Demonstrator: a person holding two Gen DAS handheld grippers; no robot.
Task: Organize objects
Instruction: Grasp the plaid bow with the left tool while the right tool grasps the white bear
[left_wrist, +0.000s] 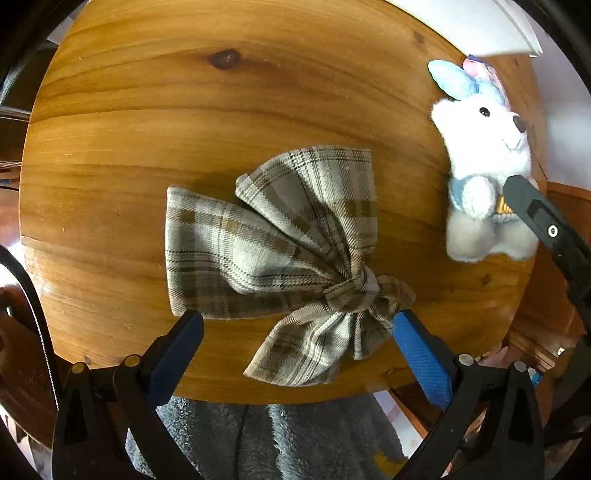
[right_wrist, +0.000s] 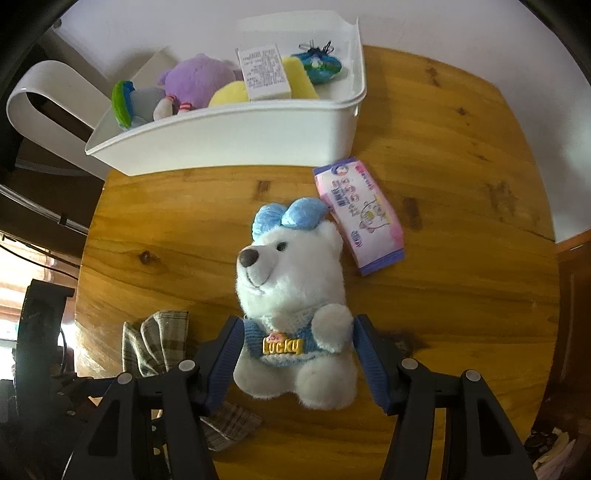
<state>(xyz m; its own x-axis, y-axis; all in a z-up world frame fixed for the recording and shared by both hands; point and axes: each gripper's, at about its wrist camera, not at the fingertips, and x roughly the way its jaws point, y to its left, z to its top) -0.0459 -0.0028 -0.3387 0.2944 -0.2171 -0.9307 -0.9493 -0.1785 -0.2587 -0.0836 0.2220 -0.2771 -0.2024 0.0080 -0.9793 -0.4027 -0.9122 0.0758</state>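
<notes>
Only the right wrist view shows the white bin (right_wrist: 236, 140) of toys; spread right gripper (right_wrist: 295, 354) flanks the "Lucky" bear (right_wrist: 291, 295), while the left gripper (left_wrist: 295, 332) gapes around the plaid cloth (left_wrist: 280, 236)

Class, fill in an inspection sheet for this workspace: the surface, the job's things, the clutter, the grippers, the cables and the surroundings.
Surface: round wooden table, knots in the grain.
Job's things: white plush bear with blue bow, lying on the table; plaid cloth bow flat on the table; pink tissue pack beside the bear's head; white bin already holding plush toys and a small box.
Clutter: nothing seen.
Grippers: left hand-held gripper open, fingers either side of the plaid cloth bow; right hand-held gripper open, fingers flanking the bear's body, grip not yet closed.
Cables: thin dark lines off the table's left edge, unclear.
Surroundings: white wall; grey fleece below the table edge.
</notes>
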